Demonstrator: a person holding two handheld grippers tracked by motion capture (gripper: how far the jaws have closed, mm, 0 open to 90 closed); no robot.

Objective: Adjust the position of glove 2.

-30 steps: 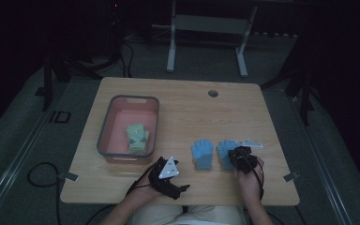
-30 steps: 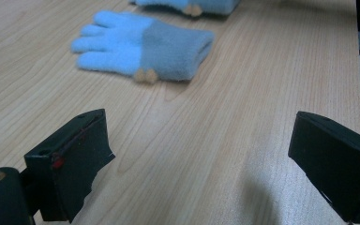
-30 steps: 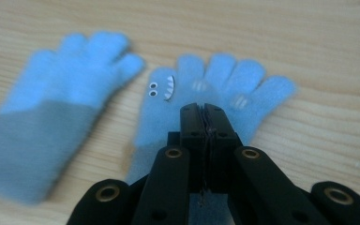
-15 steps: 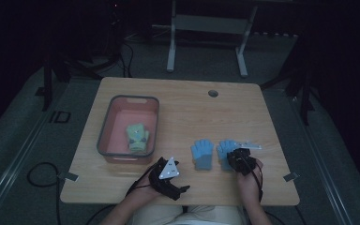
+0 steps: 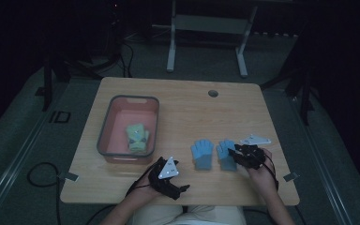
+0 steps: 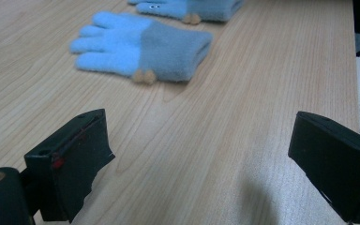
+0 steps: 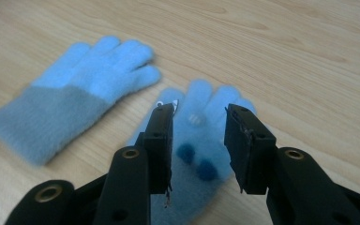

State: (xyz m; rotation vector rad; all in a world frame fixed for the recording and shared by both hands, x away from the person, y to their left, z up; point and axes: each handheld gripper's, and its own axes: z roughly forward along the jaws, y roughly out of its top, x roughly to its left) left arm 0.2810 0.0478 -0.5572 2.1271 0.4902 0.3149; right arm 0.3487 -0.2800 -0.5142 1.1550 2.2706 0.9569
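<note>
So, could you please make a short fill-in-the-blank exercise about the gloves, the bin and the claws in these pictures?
1. Two ____ gloves, the left glove and the right glove, lie side by side on the table.
2. The green gloves lie inside the ____ bin.
3. The right claw, whose jaws have just been opening, hangs over the right glove with jaws ____.
4. The left claw stands ____, nothing between its jaws.

Missing words: blue; pink; open; open

The right glove [image 7: 201,140] lies partly hidden behind the right gripper [image 7: 199,117] in its own view, cuff cut off at the bottom edge. In the left gripper view its far side runs off the top. The bin's [image 5: 104,140] contents are too small to identify.
</note>
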